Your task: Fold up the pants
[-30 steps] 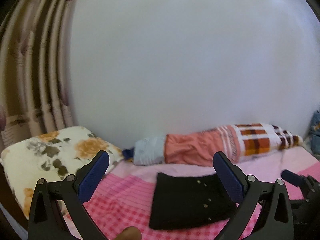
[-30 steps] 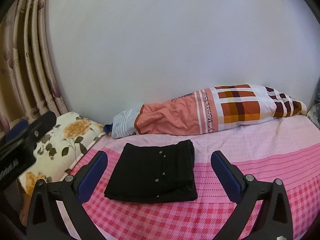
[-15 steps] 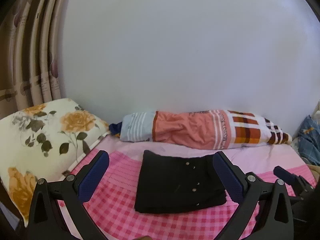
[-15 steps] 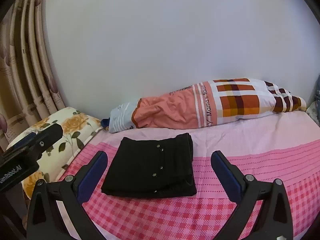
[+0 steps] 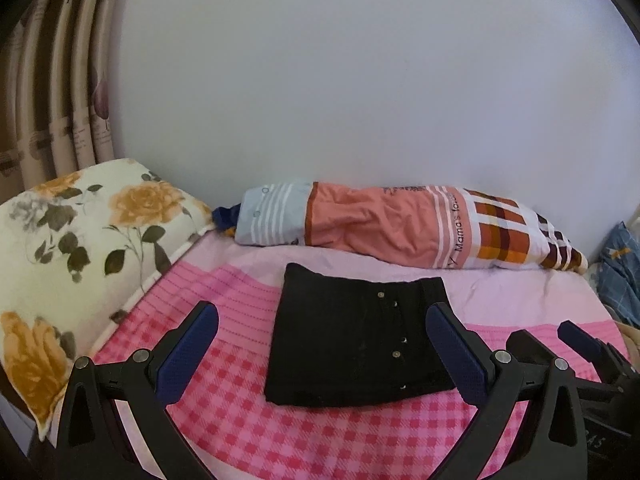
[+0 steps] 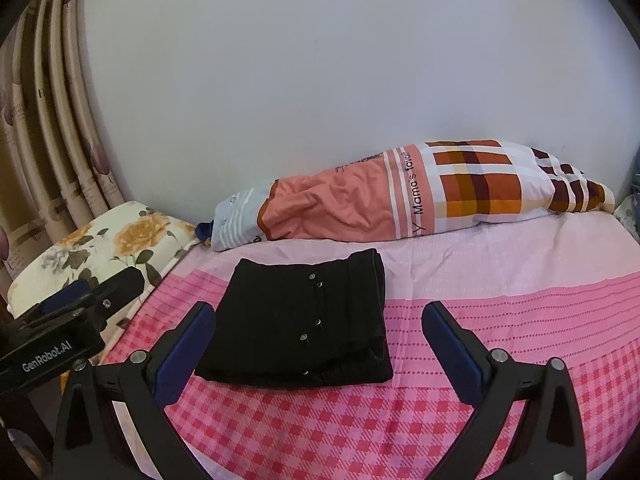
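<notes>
The black pants [image 5: 356,336] lie folded into a compact rectangle on the pink checked bed sheet [image 5: 248,432], with a row of small metal studs down the front. They also show in the right wrist view [image 6: 304,320]. My left gripper [image 5: 322,350] is open and empty, held above the bed's near edge in front of the pants. My right gripper [image 6: 320,350] is open and empty, just right of the pants' near edge. Neither touches the cloth. The left gripper body shows at the left of the right wrist view [image 6: 60,328].
A long orange, white and plaid bolster [image 6: 400,204] lies along the white wall behind the pants. A floral pillow [image 5: 80,248] sits at the left by the curtains [image 6: 44,120]. Blue patterned cloth [image 5: 620,272] lies at the far right.
Both grippers have drawn back and tilted down a little, so the folded pants sit more centred in view. The pants have not moved. Both grippers stay open.
</notes>
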Demonstrator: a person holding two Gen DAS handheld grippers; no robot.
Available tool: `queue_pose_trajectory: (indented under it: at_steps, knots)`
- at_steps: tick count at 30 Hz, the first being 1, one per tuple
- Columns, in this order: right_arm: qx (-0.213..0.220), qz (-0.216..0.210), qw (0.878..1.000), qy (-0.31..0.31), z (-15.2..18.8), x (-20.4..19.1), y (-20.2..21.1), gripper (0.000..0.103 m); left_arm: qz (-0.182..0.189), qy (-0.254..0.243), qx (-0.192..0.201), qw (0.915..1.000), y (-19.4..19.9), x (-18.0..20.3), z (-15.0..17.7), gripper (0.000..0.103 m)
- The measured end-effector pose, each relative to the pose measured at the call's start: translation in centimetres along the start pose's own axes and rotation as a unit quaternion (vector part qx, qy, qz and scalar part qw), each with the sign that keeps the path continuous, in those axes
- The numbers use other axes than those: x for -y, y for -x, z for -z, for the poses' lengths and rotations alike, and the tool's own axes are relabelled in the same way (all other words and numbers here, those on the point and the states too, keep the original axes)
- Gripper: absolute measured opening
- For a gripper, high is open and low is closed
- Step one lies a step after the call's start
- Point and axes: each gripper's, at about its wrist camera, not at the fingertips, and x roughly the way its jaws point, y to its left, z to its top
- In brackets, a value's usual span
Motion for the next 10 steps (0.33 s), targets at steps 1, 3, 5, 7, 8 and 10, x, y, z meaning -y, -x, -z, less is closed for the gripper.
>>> queue_pose_trajectory:
  at_steps: [1, 3, 5, 7, 8, 10]
  knots:
    - [-0.001, 0.000, 1.000, 0.001, 0.1, 0.0, -0.1, 0.102, -0.002, -0.003, 0.000, 1.0000, -0.2, 0.0, 0.1, 0.103]
    - [-0.004, 0.003, 1.000, 0.003, 0.2, -0.1, -0.3, 0.102, -0.016, -0.011, 0.001, 0.9998, -0.6, 0.1, 0.3, 0.103]
    - [-0.007, 0.003, 1.000, 0.006, 0.3, -0.1, -0.6, 0.102, -0.013, -0.005, -0.004, 0.9999, -1.0, -0.2, 0.3, 0.103]
    - [-0.008, 0.005, 1.000, 0.006, 0.4, -0.1, -0.7, 0.102, -0.017, 0.005, -0.005, 0.9998, -1.1, -0.5, 0.3, 0.103]
    - [-0.010, 0.005, 1.000, 0.006, 0.5, -0.1, -0.8, 0.102, -0.019, 0.007, -0.002, 0.9998, -1.0, -0.7, 0.4, 0.103]
    - [-0.012, 0.005, 1.000, 0.006, 0.5, -0.1, -1.0, 0.102, -0.013, 0.011, -0.010, 0.9998, -1.1, -0.9, 0.4, 0.103]
